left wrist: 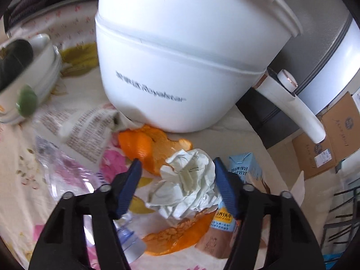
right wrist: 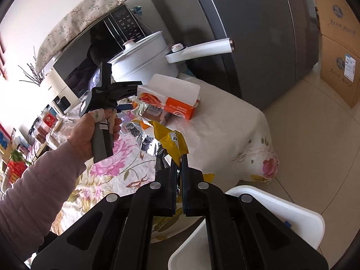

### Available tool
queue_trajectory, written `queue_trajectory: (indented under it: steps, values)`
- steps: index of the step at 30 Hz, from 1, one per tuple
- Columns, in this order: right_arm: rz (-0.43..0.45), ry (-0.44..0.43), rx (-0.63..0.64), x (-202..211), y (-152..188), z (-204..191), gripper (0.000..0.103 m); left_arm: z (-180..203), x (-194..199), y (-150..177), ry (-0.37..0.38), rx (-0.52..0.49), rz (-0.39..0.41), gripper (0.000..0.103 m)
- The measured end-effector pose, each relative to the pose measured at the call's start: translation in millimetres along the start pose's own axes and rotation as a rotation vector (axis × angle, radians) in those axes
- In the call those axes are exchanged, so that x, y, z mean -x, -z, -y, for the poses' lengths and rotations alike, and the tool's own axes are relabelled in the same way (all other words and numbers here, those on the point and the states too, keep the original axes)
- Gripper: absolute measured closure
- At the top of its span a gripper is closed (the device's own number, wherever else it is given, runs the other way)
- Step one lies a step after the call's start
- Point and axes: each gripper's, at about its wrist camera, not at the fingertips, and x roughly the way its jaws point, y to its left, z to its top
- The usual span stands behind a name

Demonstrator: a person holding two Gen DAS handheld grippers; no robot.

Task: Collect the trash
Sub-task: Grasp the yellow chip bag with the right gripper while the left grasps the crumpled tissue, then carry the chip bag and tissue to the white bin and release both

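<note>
A crumpled white tissue (left wrist: 189, 180) lies on orange peel (left wrist: 144, 144) on the floral tablecloth. My left gripper (left wrist: 177, 171) straddles it. The right blue pad touches the tissue and the left pad stands a little apart, so the gripper is open. A blue milk carton (left wrist: 243, 168), a clear plastic bottle (left wrist: 130, 243) and a printed wrapper (left wrist: 85, 130) lie close around. My right gripper (right wrist: 179, 157) is shut on a yellow and silver foil wrapper (right wrist: 171, 139), held near the table's edge. A hand (right wrist: 90, 130) holds the left gripper (right wrist: 132, 106) over the trash pile.
A white electric pot (left wrist: 168, 67) with a long handle stands right behind the tissue. Stacked bowls (left wrist: 40, 72) sit at the left. An orange and white box (right wrist: 180, 108) is on the table. A white bin (right wrist: 292, 211) stands below the table's edge. Fridge and cardboard boxes (right wrist: 337, 67) are on the right.
</note>
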Motion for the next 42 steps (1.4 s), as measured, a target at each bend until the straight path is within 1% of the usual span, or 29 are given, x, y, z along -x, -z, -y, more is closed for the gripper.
queue_trajectory:
  steps: [1, 2, 3, 4, 6, 9, 15, 19, 24, 26, 33, 37, 42]
  values:
    - [0.001, 0.001, 0.001, 0.5, -0.4, 0.3, 0.101, 1.1, -0.1, 0.4, -0.011, -0.012, 0.007, 0.049]
    - [0.002, 0.002, 0.003, 0.9, -0.7, 0.1, 0.101, 2.4, -1.2, 0.2, -0.005, -0.023, 0.005, 0.057]
    - [0.003, 0.002, 0.004, 1.5, -1.1, -0.1, 0.101, 4.4, -1.1, -0.9, -0.001, -0.03, 0.006, 0.069]
    - [0.006, 0.003, 0.006, 2.1, -1.4, -0.6, 0.101, 5.1, 0.4, 0.0, 0.01, -0.038, 0.006, 0.074]
    - [0.007, 0.003, 0.008, 2.8, -1.5, -1.2, 0.101, 8.8, 5.0, 2.3, -0.01, -0.067, 0.023, 0.08]
    - [0.007, 0.006, 0.009, 3.4, -1.6, -1.3, 0.1, 11.9, 13.8, 5.9, -0.02, -0.098, 0.047, 0.084]
    - [0.015, 0.017, 0.013, 6.7, -0.8, -0.9, 0.1, 8.4, 39.1, 17.4, -0.005, -0.087, 0.099, 0.085]
    - [0.022, 0.027, 0.022, 8.6, 1.3, -2.6, 0.1, 2.6, 67.3, 27.2, 0.02, -0.077, 0.139, 0.085]
    - [0.03, 0.038, 0.022, 11.4, 4.8, -3.0, 0.1, -2.4, 98.7, 45.0, 0.027, -0.093, 0.168, 0.085]
    - [0.037, 0.047, 0.022, 13.7, 6.7, -2.8, 0.1, -1.7, 108.0, 54.6, 0.027, -0.102, 0.18, 0.085]
    - [0.055, 0.062, 0.012, 23.5, 15.5, -0.1, 0.1, -3.9, 138.3, 98.9, 0.083, -0.114, 0.211, 0.085]
    - [0.069, 0.073, 0.003, 30.6, 23.0, 2.2, 0.1, -6.1, 148.1, 122.4, 0.123, -0.106, 0.207, 0.085]
    - [0.126, 0.12, 0.04, 47.4, 31.8, 1.2, 0.1, -5.1, 157.3, 153.4, 0.178, -0.093, 0.197, 0.085]
